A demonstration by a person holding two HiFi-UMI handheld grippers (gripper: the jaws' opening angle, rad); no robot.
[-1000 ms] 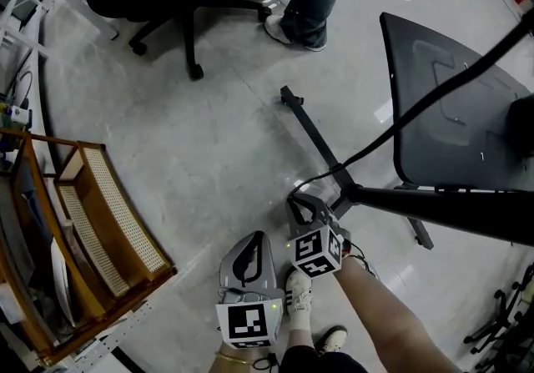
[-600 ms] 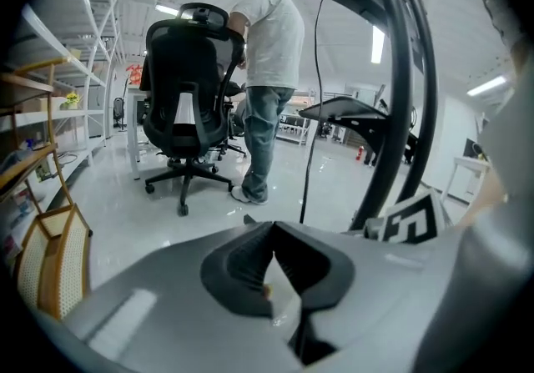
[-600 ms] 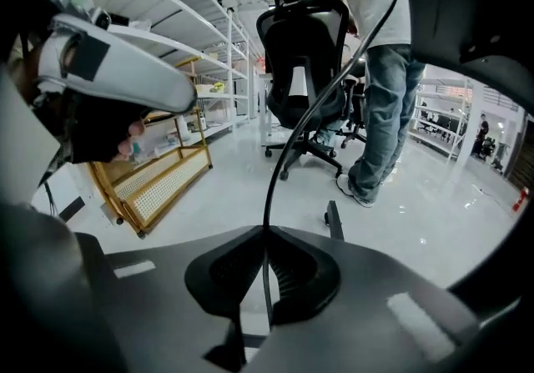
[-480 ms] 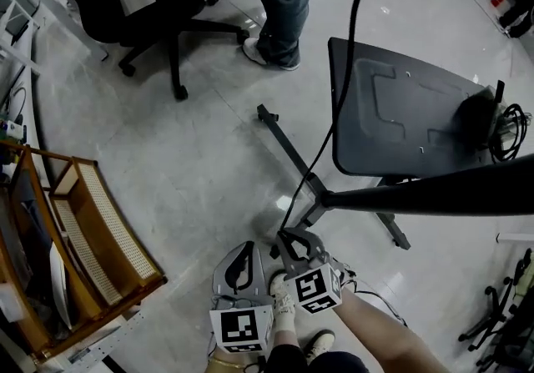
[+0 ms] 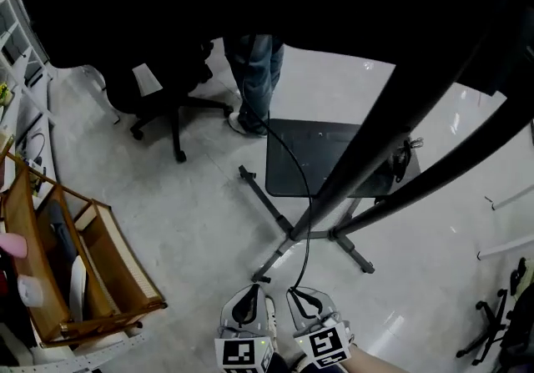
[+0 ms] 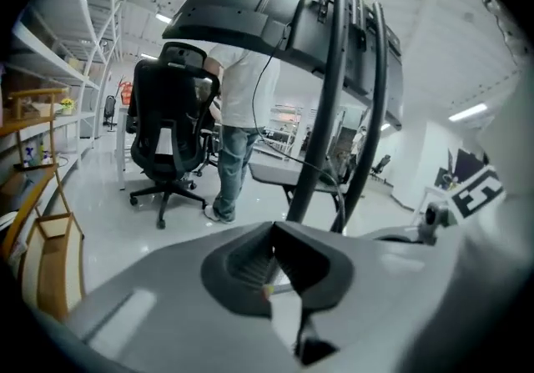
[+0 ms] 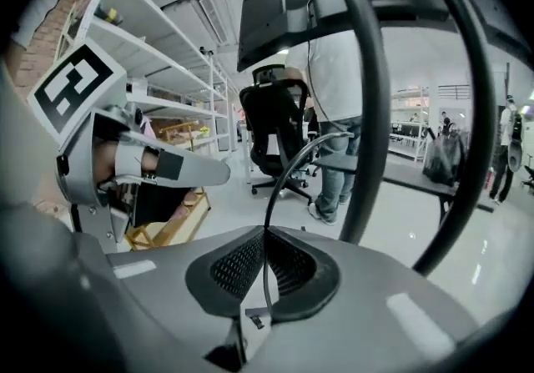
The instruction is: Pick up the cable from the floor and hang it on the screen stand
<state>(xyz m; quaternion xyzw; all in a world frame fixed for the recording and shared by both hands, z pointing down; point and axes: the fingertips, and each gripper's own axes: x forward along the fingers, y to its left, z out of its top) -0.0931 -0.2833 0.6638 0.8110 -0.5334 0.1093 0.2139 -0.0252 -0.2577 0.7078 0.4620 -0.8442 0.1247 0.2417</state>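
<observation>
Right gripper [image 7: 265,234]: jaws nearly together and closing, pinching the thin black cable [image 7: 279,179] between the pads. The cable comes out of the tips and arcs up and away. Left gripper [image 6: 271,229]: jaws closed, nothing in them, just beside the right one.

In the head view the cable [image 5: 307,221] runs from the right gripper [image 5: 299,290] up past the stand [image 5: 265,200] hub and on over a dark plate [image 5: 325,158].

A second ago the right gripper was down at the stand's hub. It now sits near the frame's bottom edge, clear of the legs. The view has tipped up, showing more of the stand.

Around: chair [image 5: 175,108] and a person's legs [image 5: 254,83] beyond the stand, wooden rack [image 5: 108,263] at left. The stand's poles stand between the grippers and the screen [image 6: 242,8].
</observation>
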